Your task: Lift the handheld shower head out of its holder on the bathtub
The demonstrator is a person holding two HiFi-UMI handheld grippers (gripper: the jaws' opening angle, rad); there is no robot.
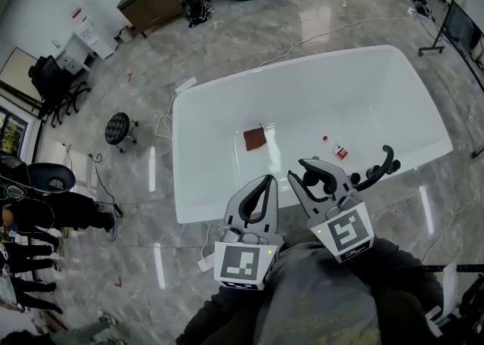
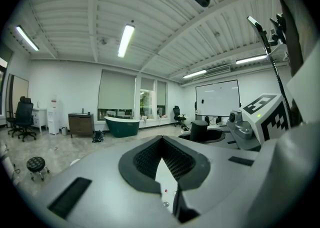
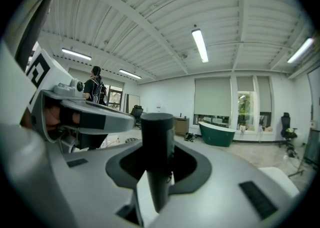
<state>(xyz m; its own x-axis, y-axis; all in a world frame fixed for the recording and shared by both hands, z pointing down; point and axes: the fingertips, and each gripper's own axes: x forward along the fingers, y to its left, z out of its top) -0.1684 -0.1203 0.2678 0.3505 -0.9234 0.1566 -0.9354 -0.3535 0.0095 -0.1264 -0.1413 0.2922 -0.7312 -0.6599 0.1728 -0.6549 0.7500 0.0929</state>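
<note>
1. The right gripper (image 1: 316,175) is clamped on the shower head (image 3: 157,153), one jaw pressing each side of its dark, round handle.
2. The left gripper (image 1: 268,183) sits just left of the right one. Its jaws meet at the tips with nothing between them.
3. The only markings near the jaws are the black-and-white square patterns on the right marker cube (image 1: 345,232) and the left marker cube (image 1: 243,264). They carry no letters.
4. Ahead of the right gripper, inside the white bathtub (image 1: 227,94), lies a small bottle (image 1: 338,151) with a red label. Its print is too small to read.
5. A brown square (image 1: 255,138) lies on the tub floor ahead of the left gripper.
6. In the right gripper view the shower head's long axis is upright and crosses the jaws at right angles. Its flat, blunt end rises above the jaws and its narrower end hangs below them.
7. From the head view the handle is seen nearly end-on, as a dark round shape between the jaws.
8. A black curved fitting (image 1: 380,167) stands just right of the right gripper, by the tub's near rim. Whether it joins the shower head cannot be told.
</note>
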